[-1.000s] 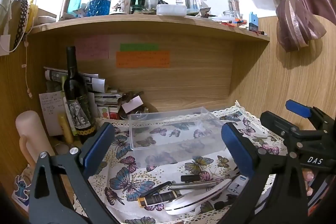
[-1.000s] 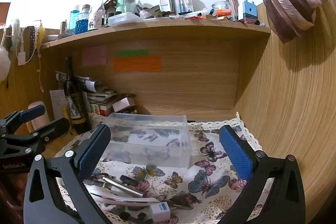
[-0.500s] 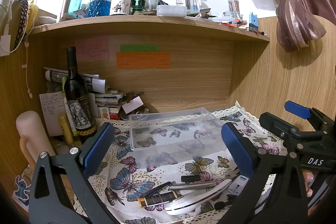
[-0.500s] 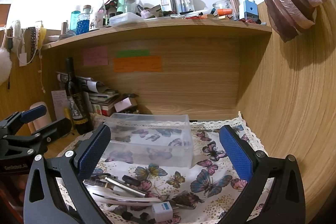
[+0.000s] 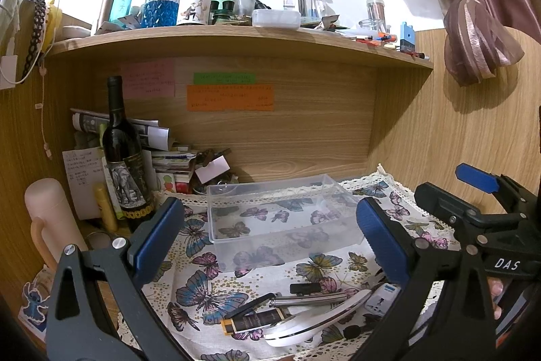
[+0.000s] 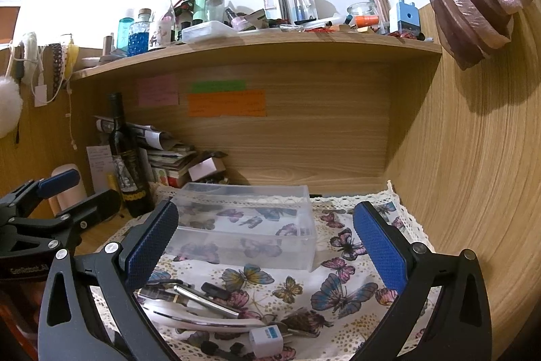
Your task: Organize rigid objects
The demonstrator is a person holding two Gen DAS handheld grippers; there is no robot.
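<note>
A clear plastic bin (image 5: 280,212) stands empty on the butterfly cloth (image 5: 203,293); it also shows in the right wrist view (image 6: 247,225). In front of it lies a pile of small items: a white curved shoehorn-like piece (image 5: 318,317), a metal pen (image 5: 311,298), a black and gold lighter (image 5: 253,323), a white plug adapter (image 5: 380,295), seen too in the right wrist view (image 6: 265,339). My left gripper (image 5: 270,232) is open and empty above the pile. My right gripper (image 6: 267,242) is open and empty, beside it on the right.
A dark wine bottle (image 5: 123,158), stacked papers and boxes (image 5: 169,158) and a pink flask (image 5: 50,219) crowd the left back corner. A shelf (image 5: 236,36) overhead carries many bottles. Wooden walls close the back and right.
Both grippers have drifted very slightly; the view barely shifts. Nothing was picked up or moved.
</note>
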